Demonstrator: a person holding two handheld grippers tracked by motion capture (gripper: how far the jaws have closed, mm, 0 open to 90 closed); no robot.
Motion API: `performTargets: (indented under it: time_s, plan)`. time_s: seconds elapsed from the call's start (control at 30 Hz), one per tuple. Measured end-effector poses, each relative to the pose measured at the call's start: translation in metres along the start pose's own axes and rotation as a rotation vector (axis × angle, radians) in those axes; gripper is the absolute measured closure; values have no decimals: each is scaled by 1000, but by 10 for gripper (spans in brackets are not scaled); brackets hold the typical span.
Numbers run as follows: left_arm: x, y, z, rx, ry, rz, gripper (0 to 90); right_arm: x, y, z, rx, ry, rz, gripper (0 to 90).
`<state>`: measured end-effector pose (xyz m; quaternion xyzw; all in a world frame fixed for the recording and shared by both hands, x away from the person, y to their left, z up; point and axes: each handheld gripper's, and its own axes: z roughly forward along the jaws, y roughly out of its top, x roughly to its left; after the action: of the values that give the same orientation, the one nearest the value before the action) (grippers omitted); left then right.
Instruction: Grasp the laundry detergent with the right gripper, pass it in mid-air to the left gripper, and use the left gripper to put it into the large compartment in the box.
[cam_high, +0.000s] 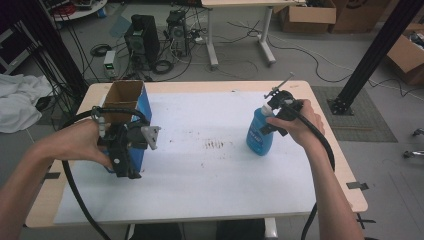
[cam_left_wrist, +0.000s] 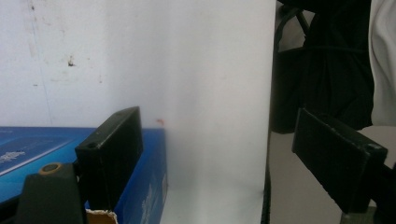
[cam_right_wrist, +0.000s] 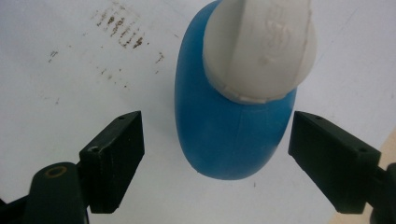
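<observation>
Forearms come in from the bottom edge of the high view, and we hold one set of tongs in each hand. Our left tongs sit against the near end of the blue cardboard box, which stands open-topped on the white sheet that covers the table. In the left gripper view the jaws stand wide apart: one jaw lies against the blue side of the box, the other hangs free off the sheet's edge with nothing between it and the box, so these tongs are open and grip nothing.

Across the sheet, well apart from the box, our right tongs hover over the blue bottle. In the right gripper view the bottle lies straight ahead between the two jaws, its white cap pointing away from us, and a clear gap shows on either side of the blue body. These tongs are open too, spread around the bottle without touching it.

Between the two sets of tongs, a patch of brown smudges marks the sheet, just left of the bottle.

Beyond the far edge of the table we see the grey floor, with computer towers and loose cables behind the box, and cardboard cartons further back on the right.
</observation>
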<state>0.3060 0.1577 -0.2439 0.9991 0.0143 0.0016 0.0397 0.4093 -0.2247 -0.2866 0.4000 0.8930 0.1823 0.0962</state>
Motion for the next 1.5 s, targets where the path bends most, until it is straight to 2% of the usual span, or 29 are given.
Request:
performTargets:
  time_s: [0.13, 0.27, 0.47, 0.8, 1.07, 1.33, 1.5]
  plan:
    - [0, 0, 1, -1, 0, 1, 172, 2, -6, 7, -26, -11, 6, 178]
    - [0, -1, 2, -4, 1, 0, 173, 2, -13, 12, -75, -22, 37, 181]
    - [-1, -1, 2, -5, -1, -2, 173, 4, -20, 20, -133, -34, 56, 181]
    - [-1, 0, 3, -5, -5, 1, 173, 6, -29, 35, -204, -57, 100, 203]
    - [-1, -1, 5, -7, -5, 2, 174, 6, -37, 46, -262, -68, 105, 232]
    - [0, -1, 5, -11, -4, 6, 175, 10, -42, 55, -294, -96, 112, 258]
    - [-1, -1, 5, -9, -6, 3, 175, 12, -43, 57, -296, -110, 106, 311]
